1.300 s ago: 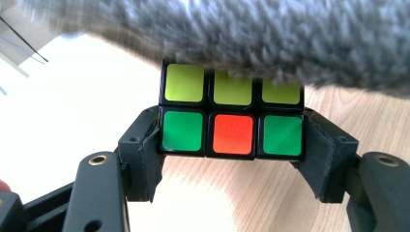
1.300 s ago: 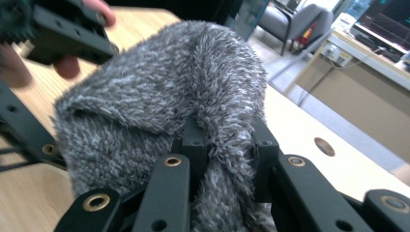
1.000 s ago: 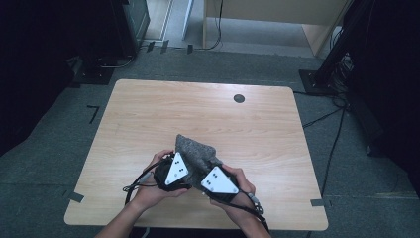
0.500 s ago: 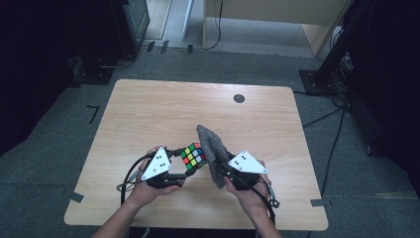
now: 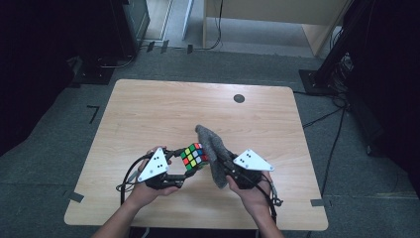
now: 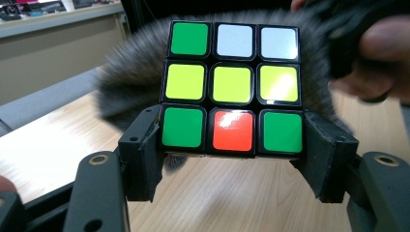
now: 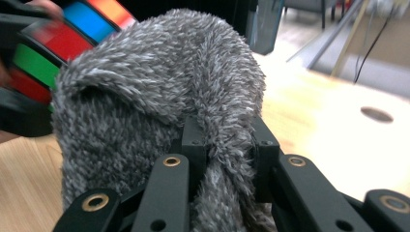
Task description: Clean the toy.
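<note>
Pulled apart now, left tongs (image 6: 234, 159) clamp the cube (image 6: 233, 89), right tongs (image 7: 225, 145) pinch the cloth (image 7: 159, 96).

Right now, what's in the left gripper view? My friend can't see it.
A puzzle cube is clamped in the left gripper, showing green, white, yellow and red squares. A fuzzy grey cloth sits behind it, over a wooden table.

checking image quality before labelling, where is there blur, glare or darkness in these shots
High view: dim, surroundings nearly black, table evenly lit. Left gripper view: cube sharp, with glare on its white and red stickers; grey cloth behind it soft. Right gripper view: cloth crisp, cube blurred at the left edge, far tabletop washed out.
</note>
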Available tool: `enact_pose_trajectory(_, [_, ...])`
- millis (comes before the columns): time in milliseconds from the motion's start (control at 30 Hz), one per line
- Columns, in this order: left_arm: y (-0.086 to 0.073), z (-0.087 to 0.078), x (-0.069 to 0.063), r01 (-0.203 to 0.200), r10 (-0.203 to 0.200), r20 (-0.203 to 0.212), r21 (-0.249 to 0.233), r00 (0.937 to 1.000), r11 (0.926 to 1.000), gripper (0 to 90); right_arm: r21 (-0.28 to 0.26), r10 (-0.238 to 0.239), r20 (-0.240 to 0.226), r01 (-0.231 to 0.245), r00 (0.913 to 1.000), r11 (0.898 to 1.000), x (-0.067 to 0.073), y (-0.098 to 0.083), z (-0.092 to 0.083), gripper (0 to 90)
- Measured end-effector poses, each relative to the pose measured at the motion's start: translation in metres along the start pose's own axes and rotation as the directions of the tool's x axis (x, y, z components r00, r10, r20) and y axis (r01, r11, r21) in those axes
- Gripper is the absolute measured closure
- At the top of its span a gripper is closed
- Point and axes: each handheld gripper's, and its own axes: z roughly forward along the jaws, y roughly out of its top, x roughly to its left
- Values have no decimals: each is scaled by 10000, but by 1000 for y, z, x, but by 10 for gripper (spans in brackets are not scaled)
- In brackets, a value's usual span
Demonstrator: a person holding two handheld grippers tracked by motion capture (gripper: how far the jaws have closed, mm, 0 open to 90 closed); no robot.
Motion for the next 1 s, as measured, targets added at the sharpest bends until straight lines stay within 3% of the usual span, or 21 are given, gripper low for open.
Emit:
enact_pose_trajectory(67, [-2,2,0,-107,110,-153,217,9998,9997,343,-365,486,-300,-497,9984,9981,-3,1,-4,755])
enact_pose_trajectory(100, [-3,4,-1,-170,176,-172,334,9997,9993,343,-657,493,-527,-527,9974,9964,-1,4,-8,755])
enact_pose_trajectory(167, [-4,6,-4,-226,231,-113,428,9997,9988,343,-1273,77,-994,-204,9950,9917,8,11,-14,755])
enact_pose_trajectory(233, [-2,7,-6,-261,260,22,329,9997,9991,343,-1510,-504,-1346,297,9896,9881,19,16,-16,753])
enact_pose_trajectory(300, [-1,6,-8,-349,351,-45,358,9994,9987,343,-1226,-961,-1248,807,9875,9892,26,15,-12,752])
enact_pose_trajectory(467, [1,-1,-2,124,-122,170,-159,9998,9998,343,-82,-206,-495,202,9986,9998,5,-1,1,755])
enact_pose_trajectory(567, [0,0,-1,11,-10,24,-27,10000,10000,343,-497,-83,-551,56,9984,9988,4,2,-5,755])
enact_pose_trajectory(667, [-2,3,-3,-11,11,48,134,10000,9999,343,-1509,-625,-757,505,9952,9873,16,11,-14,755])
enact_pose_trajectory(733, [0,3,-5,-29,28,175,44,9998,10000,343,-1668,-980,-779,839,9921,9824,22,12,-15,755])
enact_pose_trajectory(800, [2,2,-7,-147,146,123,73,9998,9999,343,-1287,-992,-818,882,9917,9878,22,7,-9,755])
enact_pose_trajectory(867, [2,0,-4,47,-45,233,-83,9997,10000,343,-836,-568,-763,503,9955,9952,15,0,-2,756])
enact_pose_trajectory(933, [2,-3,0,355,-341,373,-362,9987,9987,343,-144,-544,-271,540,9982,9984,8,-5,4,758])
enact_pose_trajectory(1000, [2,-4,2,284,-278,244,-262,9993,9993,343,-193,-226,-214,222,9995,9996,3,-6,3,759])
